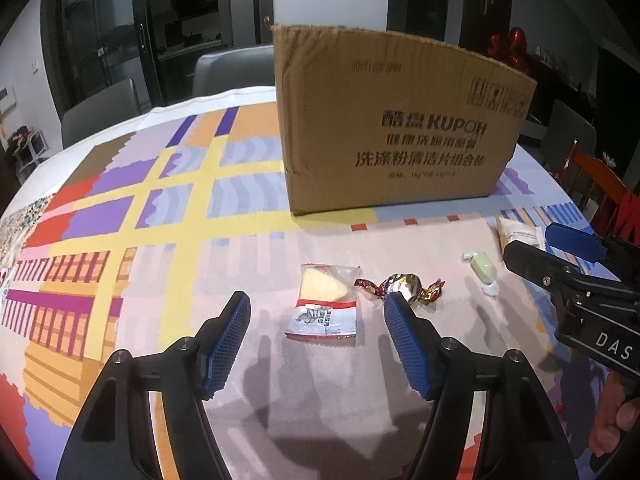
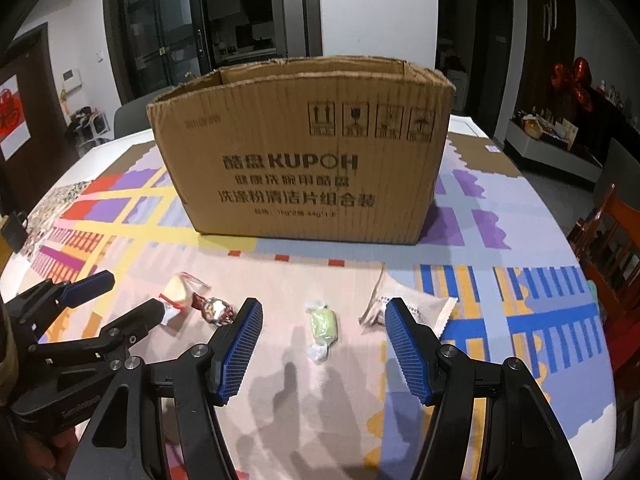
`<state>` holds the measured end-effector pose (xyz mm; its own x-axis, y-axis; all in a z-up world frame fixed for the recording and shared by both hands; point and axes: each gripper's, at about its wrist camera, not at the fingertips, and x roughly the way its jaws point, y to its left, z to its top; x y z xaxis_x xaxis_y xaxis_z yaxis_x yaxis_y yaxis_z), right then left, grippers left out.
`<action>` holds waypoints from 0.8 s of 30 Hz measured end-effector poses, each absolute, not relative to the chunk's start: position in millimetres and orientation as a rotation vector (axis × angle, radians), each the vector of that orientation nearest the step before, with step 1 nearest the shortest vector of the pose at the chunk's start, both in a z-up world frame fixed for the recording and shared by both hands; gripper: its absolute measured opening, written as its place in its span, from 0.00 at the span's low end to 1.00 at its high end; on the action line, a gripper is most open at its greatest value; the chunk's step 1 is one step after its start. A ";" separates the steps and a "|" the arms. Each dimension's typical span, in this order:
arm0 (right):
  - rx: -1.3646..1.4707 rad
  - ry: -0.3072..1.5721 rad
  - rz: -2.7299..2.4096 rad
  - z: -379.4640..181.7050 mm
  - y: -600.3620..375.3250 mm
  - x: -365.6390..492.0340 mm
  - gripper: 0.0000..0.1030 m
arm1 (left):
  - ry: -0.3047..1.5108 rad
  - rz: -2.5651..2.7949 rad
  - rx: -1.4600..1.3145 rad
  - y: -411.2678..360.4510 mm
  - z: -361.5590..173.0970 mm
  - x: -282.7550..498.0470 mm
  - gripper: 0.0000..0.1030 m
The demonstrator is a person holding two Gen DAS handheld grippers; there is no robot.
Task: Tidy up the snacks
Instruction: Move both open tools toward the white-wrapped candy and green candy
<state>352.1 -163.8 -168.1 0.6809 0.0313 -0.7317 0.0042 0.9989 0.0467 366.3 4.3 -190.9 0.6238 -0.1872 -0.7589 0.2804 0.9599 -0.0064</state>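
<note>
Snacks lie in a row on a colourful patterned tablecloth before an open brown cardboard box: a clear packet holding a yellow wedge, a foil-wrapped candy with red twisted ends, a pale green wrapped sweet and a white sachet. Left gripper, jaws parted and empty, hangs over the packet. Right gripper likewise gapes, holding nothing, above the green sweet.

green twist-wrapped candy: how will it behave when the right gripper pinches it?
The green candy looks small and probably light. Its rounded body may roll or skid on the tablecloth if nudged. The twisted film ends look floppy, so pinching the body with the open right gripper seems safer.
</note>
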 end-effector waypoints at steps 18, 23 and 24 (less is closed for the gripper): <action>0.039 0.899 0.006 -203.7 -162.4 370.6 0.63 | 0.921 -0.280 0.111 0.5 -222.3 391.3 0.66; 0.058 0.920 0.002 -213.0 -166.0 376.6 0.55 | 0.914 -0.283 0.111 -1.6 -222.7 398.2 0.64; 0.060 0.927 0.004 -215.0 -166.4 378.3 0.52 | 0.911 -0.283 0.110 -1.7 -222.6 398.6 0.62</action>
<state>378.3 -166.4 -215.0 0.6002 0.0294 -0.7993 0.0225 0.9983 0.0536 398.6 -1.7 -222.6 0.5790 -0.1949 -0.7917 0.2876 0.9574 -0.0253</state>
